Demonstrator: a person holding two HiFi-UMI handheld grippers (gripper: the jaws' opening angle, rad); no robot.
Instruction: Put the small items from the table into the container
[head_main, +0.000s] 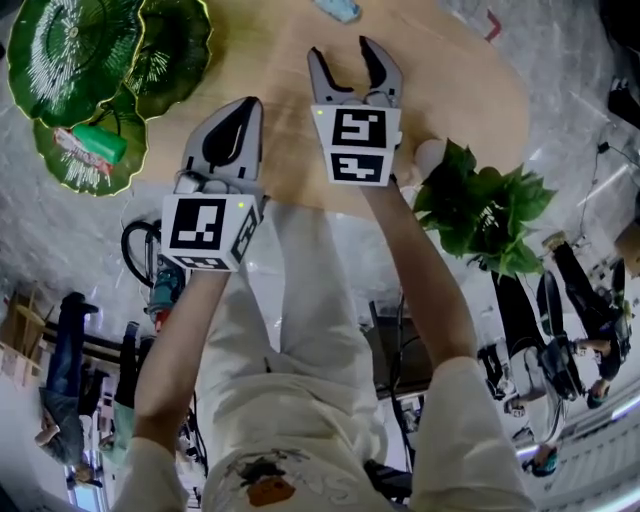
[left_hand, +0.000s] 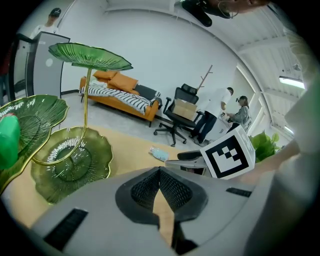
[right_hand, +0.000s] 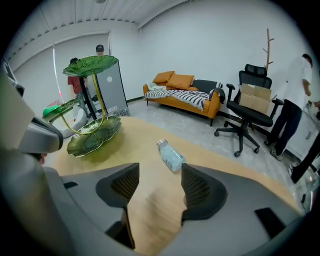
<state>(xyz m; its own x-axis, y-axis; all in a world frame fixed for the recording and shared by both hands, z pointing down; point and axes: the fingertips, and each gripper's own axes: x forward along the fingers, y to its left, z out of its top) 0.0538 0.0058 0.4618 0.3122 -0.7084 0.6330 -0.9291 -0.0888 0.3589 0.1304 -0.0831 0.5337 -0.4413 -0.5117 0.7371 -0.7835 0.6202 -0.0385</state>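
Head view first: the right gripper (head_main: 355, 68) hangs over the wooden table (head_main: 470, 90), claw spread wide with nothing in it. The left gripper (head_main: 232, 130) sits beside it, claw pressed together and empty. The small bottle (head_main: 340, 8) lies by the table's far edge, half cut off by the frame. The green leaf dish (head_main: 60, 60), our container, stands at the table's left end with a green item (head_main: 100, 143) on its lowest leaf.

Left gripper view: the pads meet, and the bottle lies well apart from the dish.

Right gripper view: the bottle lies on its side just beyond the open claw, untouched.

I'd call this the approach. Next, straddle the bottle's body and close. Its contents are too blurred to tell.
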